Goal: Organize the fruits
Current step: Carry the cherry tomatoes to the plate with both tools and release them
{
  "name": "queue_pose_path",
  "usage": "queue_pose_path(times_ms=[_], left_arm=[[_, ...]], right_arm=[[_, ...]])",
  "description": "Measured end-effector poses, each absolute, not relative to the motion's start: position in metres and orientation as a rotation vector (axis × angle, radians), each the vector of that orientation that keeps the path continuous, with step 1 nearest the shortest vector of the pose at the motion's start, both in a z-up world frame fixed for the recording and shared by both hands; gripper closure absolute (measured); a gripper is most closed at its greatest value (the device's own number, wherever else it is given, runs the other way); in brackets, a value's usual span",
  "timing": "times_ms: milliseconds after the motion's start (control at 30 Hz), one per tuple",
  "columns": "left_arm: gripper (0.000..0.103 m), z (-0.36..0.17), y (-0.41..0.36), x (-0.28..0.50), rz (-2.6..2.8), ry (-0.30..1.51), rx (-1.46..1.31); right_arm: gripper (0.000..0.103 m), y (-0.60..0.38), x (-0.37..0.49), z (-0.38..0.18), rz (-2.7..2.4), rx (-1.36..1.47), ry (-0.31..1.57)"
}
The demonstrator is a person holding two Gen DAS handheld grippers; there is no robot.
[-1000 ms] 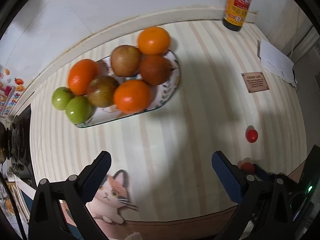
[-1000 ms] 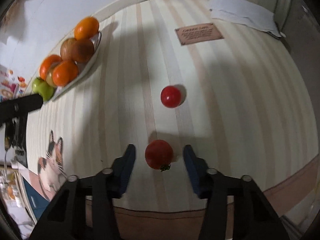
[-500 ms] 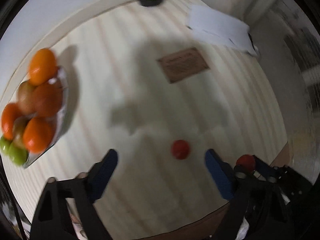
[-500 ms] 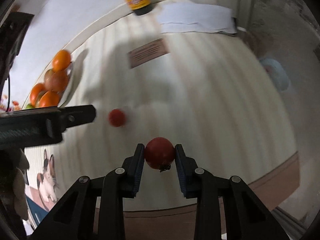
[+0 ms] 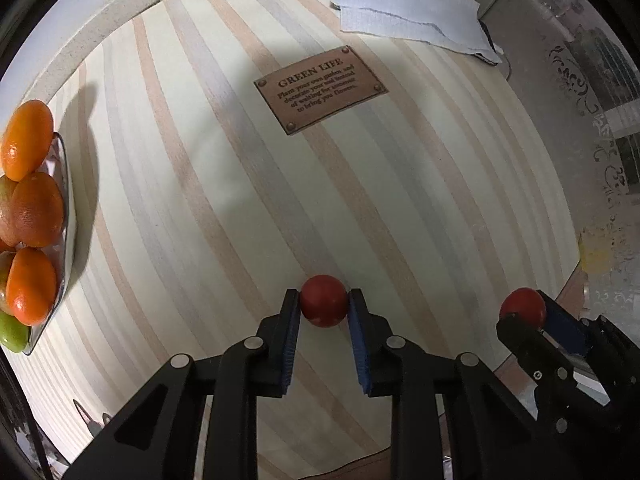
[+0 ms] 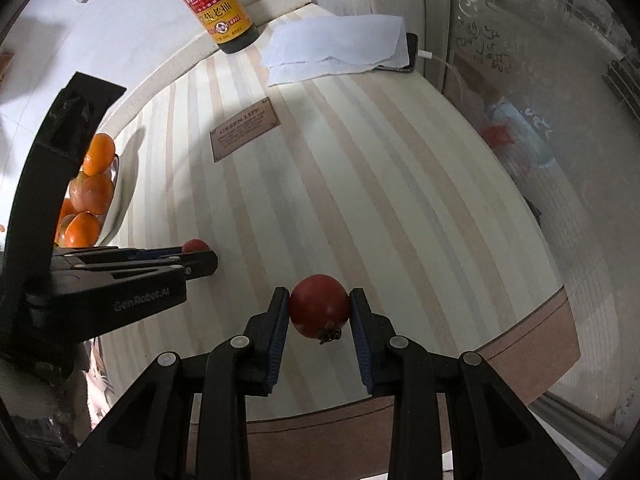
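My left gripper is shut on a small red tomato low over the striped table. My right gripper is shut on a larger red tomato with its stem end down, held above the table's front part. The right gripper with its tomato shows at the right of the left wrist view. The left gripper with its tomato shows at the left of the right wrist view. A glass plate piled with oranges, brownish fruits and green fruits stands at the left.
A brown "GREEN LIFE" plaque lies mid-table. A soy sauce bottle stands by the back wall. A folded white tissue covers a phone at the back right. A glass pane borders the right side. The table's front edge is close.
My left gripper swung right from the plate, moved onto the small tomato and shut on it. My right gripper shut on the larger tomato and lifted it.
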State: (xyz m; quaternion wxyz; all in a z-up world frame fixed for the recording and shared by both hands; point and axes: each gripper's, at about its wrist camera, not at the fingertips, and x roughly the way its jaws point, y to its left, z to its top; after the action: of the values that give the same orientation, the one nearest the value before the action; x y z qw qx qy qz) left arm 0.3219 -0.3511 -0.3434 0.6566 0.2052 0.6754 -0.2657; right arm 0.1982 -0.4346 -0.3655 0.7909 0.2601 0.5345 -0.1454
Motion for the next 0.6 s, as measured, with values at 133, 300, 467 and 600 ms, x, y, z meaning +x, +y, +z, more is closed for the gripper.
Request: queue_pose_path(times_ms=[133, 300, 467, 600], left_arm=[[0.081, -0.332, -0.337, 0.321, -0.605, 1.521, 0.440], [0.081, -0.313, -0.313, 0.330, -0.599, 1.509, 0.373], [0.081, -0.287, -0.267, 0.345, -0.556, 1.487, 0.258], [0.081, -0.261, -0.219, 0.358, -0.482, 1.452, 0.138]], right_arm=[[0.070, -0.434, 0.198, -0.360, -0.313, 0.559, 1.139], [0.070, -0.431, 0.202, -0.351, -0.302, 0.553, 1.120], [0.070, -0.421, 0.213, -0.341, -0.262, 0.543, 1.106], [0.070, -0.402, 0.235, -0.334, -0.189, 0.512, 1.101]])
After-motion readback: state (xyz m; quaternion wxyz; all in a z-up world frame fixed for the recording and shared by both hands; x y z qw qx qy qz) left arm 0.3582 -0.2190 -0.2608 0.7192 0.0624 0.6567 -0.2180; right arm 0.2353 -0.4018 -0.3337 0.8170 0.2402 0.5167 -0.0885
